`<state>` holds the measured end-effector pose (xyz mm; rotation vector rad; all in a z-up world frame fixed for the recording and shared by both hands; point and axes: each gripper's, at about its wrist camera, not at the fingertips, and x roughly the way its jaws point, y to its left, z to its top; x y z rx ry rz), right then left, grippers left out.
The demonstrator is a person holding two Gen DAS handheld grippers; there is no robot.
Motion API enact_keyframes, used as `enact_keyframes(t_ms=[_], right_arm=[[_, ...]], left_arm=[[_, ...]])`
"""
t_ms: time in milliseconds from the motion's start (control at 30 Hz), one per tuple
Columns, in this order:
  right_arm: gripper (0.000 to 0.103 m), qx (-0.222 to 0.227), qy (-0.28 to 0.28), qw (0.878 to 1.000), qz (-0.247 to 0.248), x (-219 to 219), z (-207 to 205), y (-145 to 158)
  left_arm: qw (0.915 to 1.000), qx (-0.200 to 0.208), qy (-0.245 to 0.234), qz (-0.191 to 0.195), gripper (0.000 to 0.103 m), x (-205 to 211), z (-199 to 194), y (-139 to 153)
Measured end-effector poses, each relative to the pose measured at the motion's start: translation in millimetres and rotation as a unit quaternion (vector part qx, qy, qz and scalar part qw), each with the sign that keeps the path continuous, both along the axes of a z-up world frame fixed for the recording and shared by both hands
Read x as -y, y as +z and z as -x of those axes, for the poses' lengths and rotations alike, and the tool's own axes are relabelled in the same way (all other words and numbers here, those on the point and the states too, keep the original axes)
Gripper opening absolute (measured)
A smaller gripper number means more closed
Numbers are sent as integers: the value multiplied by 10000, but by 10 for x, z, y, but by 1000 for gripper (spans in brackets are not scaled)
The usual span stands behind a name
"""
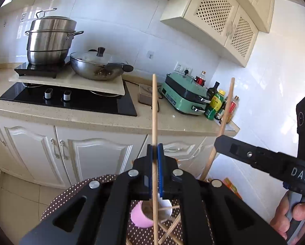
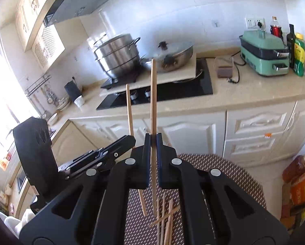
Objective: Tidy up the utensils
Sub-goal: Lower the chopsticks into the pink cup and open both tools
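My left gripper (image 1: 155, 149) is shut on a wooden chopstick (image 1: 154, 110) that stands almost upright between its blue pads. Below it a pink and white cup (image 1: 141, 217) lies on the dotted brown tablecloth (image 1: 71, 192), with several loose chopsticks (image 1: 170, 228) beside it. My right gripper (image 2: 153, 137) is shut on a second upright chopstick (image 2: 153, 94). In the right wrist view the left gripper (image 2: 132, 139) shows at the left with its chopstick (image 2: 129, 110), and several chopsticks (image 2: 165, 218) lie on the cloth. In the left wrist view the right gripper (image 1: 218, 143) holds its chopstick (image 1: 227, 110) at a slant.
Beyond the table runs a kitchen counter (image 1: 91, 120) with a black hob (image 1: 71, 100), a steel steamer pot (image 1: 50, 40), a lidded wok (image 1: 99, 67), a green electric cooker (image 1: 183, 94) and bottles (image 1: 215, 104). White cupboards stand below. A hand (image 1: 285, 218) grips the right tool's handle.
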<state>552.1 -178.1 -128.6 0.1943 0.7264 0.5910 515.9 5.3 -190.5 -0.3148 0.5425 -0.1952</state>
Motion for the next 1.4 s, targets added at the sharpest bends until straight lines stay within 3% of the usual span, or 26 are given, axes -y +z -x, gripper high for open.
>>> enact_keyframes(t_ms=[267,633,867,1400], right_arm=[[6,33,-101,9997,221,174,-419,-201],[6,184,-205,9972,689,299,-703,-646],[6,203,-115,9958,880,286,-727,-899],[6,-493,15,9929,1085,251,-557,-1304]], left_arm=[[10000,28,57,45,4,176,-442,-220],[9997,-205,32,-115,4,335,-789,-795],[9986,-407,-39,-329,4,410,-783,-1054],[9957,-853,-286,-217,5,380,-647,-1258]])
